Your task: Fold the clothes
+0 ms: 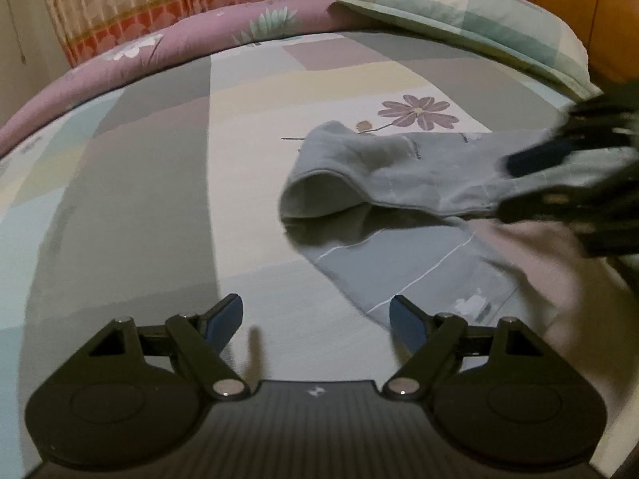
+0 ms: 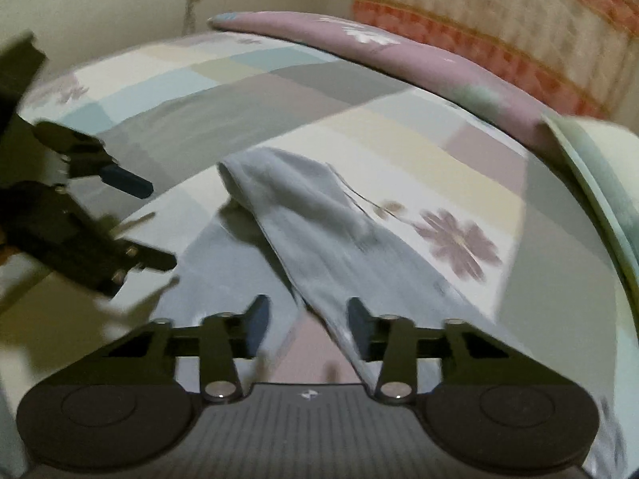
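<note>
Matt grey cloth sock (image 1: 399, 175)

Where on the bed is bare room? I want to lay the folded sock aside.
Free: the sheet left of the sock, up to the purple quilt. Crowded: the right side, with the right tool and pillow.

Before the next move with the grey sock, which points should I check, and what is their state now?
1. Grey sock lies on the bed sheet: ok.
2. Left claw open and empty: ok.
3. Sock lies between the right claw fingers: ok.
4. Right claw pads pressing the sock: cannot tell, the picture is blurred.
5. Pillow clear of the sock: ok.
</note>
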Action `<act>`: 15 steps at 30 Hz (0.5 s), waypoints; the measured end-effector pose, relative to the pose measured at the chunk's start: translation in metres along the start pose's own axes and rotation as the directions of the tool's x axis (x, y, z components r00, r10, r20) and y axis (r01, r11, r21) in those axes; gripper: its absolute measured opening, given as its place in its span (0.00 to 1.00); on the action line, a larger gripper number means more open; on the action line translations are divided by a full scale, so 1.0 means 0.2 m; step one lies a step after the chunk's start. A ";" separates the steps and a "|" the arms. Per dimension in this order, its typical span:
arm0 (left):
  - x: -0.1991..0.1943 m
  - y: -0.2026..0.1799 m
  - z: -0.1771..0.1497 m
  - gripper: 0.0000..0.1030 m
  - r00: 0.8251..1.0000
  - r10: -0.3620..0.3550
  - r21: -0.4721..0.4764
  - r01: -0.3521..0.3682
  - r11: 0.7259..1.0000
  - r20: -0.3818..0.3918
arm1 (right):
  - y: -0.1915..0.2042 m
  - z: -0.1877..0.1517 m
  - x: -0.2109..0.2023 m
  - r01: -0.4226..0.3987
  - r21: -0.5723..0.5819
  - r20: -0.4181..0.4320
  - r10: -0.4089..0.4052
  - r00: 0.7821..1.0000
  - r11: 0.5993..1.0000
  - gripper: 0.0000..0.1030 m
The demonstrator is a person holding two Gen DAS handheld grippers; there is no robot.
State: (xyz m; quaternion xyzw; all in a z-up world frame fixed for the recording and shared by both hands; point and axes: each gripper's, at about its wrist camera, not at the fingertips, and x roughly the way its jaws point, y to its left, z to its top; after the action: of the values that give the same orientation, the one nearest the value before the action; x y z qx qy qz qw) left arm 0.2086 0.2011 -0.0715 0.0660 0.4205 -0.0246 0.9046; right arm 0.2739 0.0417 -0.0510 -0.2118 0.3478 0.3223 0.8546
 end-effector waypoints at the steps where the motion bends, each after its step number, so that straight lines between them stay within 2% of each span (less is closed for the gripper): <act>1: 0.00 0.01 0.00 0.80 1.000 0.002 0.005 -0.002 1.000 0.001 | 0.03 0.03 0.06 0.002 -0.020 -0.001 -0.002 1.000 1.000 0.34; 5: -0.01 0.02 -0.01 0.80 1.000 0.003 0.023 -0.003 1.000 0.005 | 0.12 0.11 0.23 0.006 -0.096 0.002 -0.006 1.000 0.995 0.34; 7: -0.01 0.02 -0.01 0.81 1.000 -0.001 0.028 0.001 1.000 0.007 | 0.16 0.12 0.30 0.045 -0.151 0.004 -0.045 0.999 0.987 0.34; 8: 0.00 0.02 -0.01 0.81 1.000 -0.003 0.031 0.002 1.000 0.008 | 0.17 0.12 0.32 0.064 -0.170 0.000 -0.065 0.998 0.983 0.23; 9: 0.00 0.02 -0.02 0.81 1.000 -0.004 0.034 0.004 0.999 0.009 | 0.18 0.11 0.33 0.083 -0.187 -0.005 -0.085 0.996 0.979 0.02; 15: 0.00 -0.02 -0.01 0.81 0.999 -0.023 0.047 0.021 0.999 0.029 | 0.07 0.07 0.19 0.146 -0.128 0.030 -0.143 0.989 0.981 0.01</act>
State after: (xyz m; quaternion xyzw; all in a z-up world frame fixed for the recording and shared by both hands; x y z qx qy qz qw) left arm 0.2063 0.1979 -0.0733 0.0820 0.4071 -0.0453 0.9086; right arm 0.2911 0.0751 -0.0718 -0.2885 0.3009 0.2835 0.8637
